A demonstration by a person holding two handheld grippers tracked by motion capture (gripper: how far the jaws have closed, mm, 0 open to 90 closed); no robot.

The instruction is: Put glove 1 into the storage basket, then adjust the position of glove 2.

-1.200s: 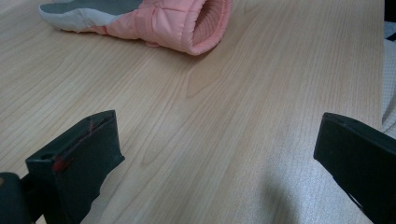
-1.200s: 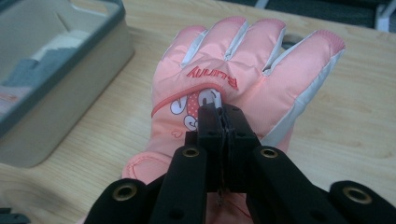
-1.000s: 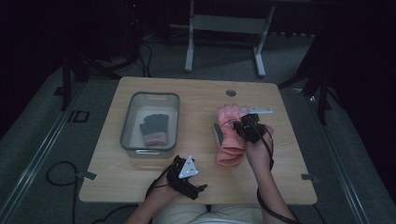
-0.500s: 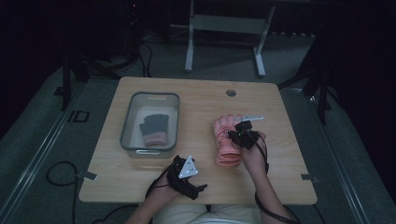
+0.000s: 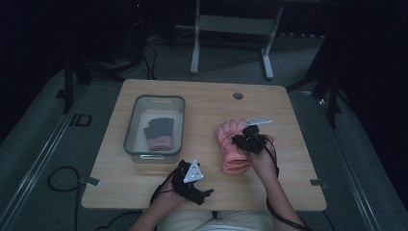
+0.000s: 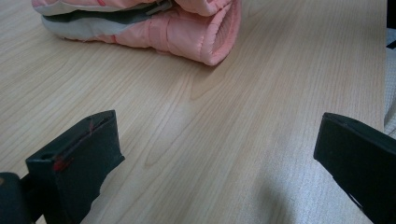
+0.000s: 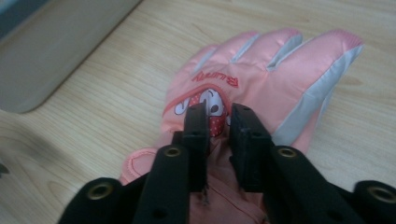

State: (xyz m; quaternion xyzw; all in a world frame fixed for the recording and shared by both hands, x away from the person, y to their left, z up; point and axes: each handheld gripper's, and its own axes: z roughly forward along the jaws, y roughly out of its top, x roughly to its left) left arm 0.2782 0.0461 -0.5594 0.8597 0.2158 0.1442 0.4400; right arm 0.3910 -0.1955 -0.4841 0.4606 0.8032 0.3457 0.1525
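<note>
On the right half of the table, the pink glove (image 5: 232, 147) lies flat, back side up, fingers pointing away from us, cuff toward the near edge. It reads as padded ski-type fabric: soft, light, squashy, with a slick shiny shell that we judge will slide under a shallow pinch. Not fragile.

Our right gripper (image 7: 219, 122) sits on the back of the glove, over the cartoon print, jaws a narrow gap apart with a fold of pink fabric between them. They have just been opening from a tight pinch, and the pads no longer look pressed onto the cloth.

For a hold, we'd bite deep at the cuff or take a thick fold mid-back, where the padding bunches; the glove's fingers will just droop.

Our left gripper (image 5: 191, 178) rests near the front edge, jaws spread wide over bare wood, nothing between them. Its view shows the glove's rolled cuff just ahead.

The clear bin (image 5: 132, 122) on the left, well apart, already holds a dark glove (image 5: 159, 133).
</note>
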